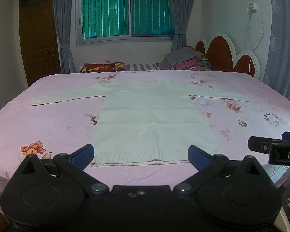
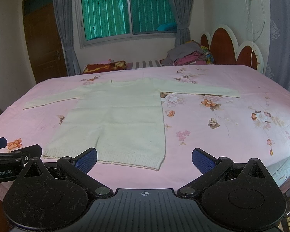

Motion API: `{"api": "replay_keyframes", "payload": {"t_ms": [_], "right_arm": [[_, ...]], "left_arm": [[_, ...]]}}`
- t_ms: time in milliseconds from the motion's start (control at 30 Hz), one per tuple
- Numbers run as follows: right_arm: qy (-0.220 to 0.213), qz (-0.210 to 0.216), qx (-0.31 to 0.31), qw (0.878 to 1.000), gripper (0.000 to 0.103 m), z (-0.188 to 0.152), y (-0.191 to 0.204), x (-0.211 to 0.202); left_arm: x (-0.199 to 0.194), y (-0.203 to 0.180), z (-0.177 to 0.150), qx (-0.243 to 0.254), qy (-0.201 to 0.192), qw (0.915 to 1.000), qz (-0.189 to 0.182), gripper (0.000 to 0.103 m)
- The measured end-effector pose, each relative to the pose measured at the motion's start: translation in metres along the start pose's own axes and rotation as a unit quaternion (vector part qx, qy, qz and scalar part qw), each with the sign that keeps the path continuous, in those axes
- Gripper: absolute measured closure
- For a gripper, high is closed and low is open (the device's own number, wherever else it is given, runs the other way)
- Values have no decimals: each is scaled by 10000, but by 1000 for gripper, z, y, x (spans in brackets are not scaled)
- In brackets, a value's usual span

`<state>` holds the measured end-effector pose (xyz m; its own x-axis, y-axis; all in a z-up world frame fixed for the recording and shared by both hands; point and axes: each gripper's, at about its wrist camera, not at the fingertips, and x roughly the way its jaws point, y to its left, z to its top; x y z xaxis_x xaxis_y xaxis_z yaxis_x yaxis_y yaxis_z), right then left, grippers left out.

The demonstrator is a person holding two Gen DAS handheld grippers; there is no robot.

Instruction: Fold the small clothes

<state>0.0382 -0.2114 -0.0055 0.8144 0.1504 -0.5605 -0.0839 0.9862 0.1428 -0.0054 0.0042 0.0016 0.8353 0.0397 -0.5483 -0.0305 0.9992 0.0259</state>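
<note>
Clearly unfolded, a small cream knitted sweater [image 1: 145,119] lies flat on the bed [image 1: 48,119], both sleeves stretched sideways, round neck toward the window, ribbed hem nearest the cameras. Under it is a pink sheet printed with flowers. Both left tongs [image 1: 141,155] and right tongs [image 2: 144,159] hang above the near edge with blue pads spread wide, holding nothing. Partly cut-off white writing shows on each tool's side: "DA" on one, "nRobot.AI" on the other. Folded clothes [image 1: 185,60] are piled by the headboard [image 1: 222,52].
</note>
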Motion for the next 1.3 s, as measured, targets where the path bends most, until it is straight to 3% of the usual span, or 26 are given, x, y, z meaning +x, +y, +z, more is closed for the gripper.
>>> {"api": "replay_keyframes", "payload": {"t_ms": [567, 933, 1300], "right_arm": [[-85, -42, -21, 10000, 0, 11, -2, 20], [-123, -282, 60, 9995, 0, 49, 1, 68], [-174, -781, 363, 9961, 0, 91, 3, 121]], "left_arm": [[21, 4, 15, 54, -117, 9999, -42, 0], [74, 19, 51, 104, -199, 9995, -237, 0], [140, 45, 95, 130, -254, 9985, -472, 0]]}}
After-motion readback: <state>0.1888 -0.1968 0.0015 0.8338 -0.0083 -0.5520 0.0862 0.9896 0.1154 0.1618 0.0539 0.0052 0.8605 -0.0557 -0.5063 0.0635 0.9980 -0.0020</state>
